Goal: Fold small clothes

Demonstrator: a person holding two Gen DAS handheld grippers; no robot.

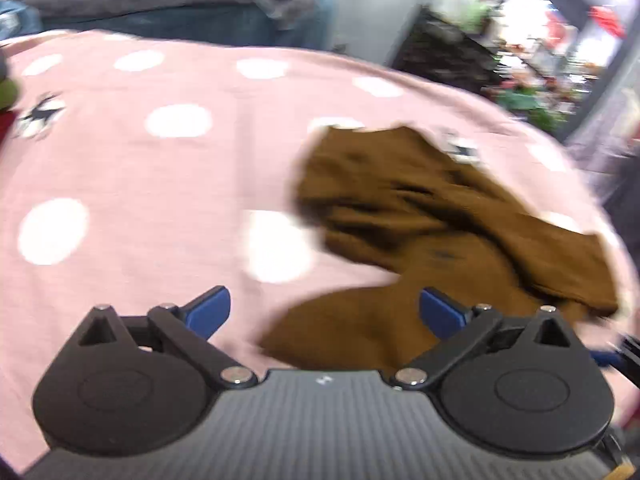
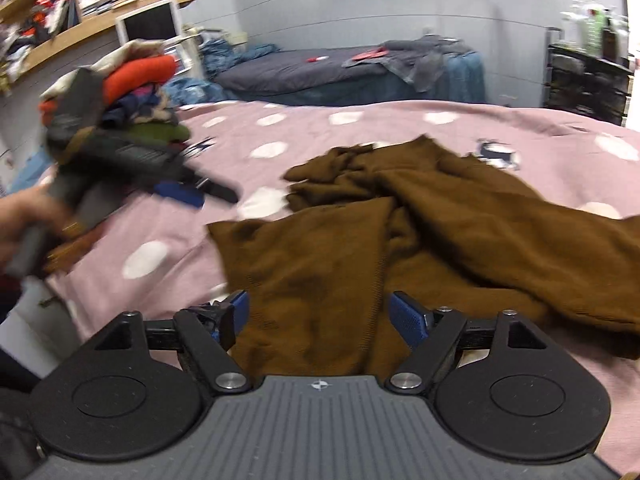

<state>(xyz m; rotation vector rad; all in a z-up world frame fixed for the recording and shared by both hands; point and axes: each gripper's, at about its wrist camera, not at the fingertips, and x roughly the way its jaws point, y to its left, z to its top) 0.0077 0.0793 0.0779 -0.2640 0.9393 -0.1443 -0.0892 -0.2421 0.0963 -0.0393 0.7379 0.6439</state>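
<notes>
A brown garment [image 2: 420,240] is lying crumpled on the pink bed [image 2: 320,132]. The left gripper [image 1: 324,312] is hovering with jaws wide, empty. The right gripper [image 2: 320,316] at six o'clock is gaping over the cloth.

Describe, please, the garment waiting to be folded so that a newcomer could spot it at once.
Find the pink bedspread with white dots. Crumpled on it, right of the clothes pile, lies a brown garment. It is the only brown piece and the only one lying loose on the spread, not stacked.

pink dotted bedspread [image 2: 360,120] | grey bed [image 2: 304,68] | wooden shelves [image 2: 100,20]
</notes>
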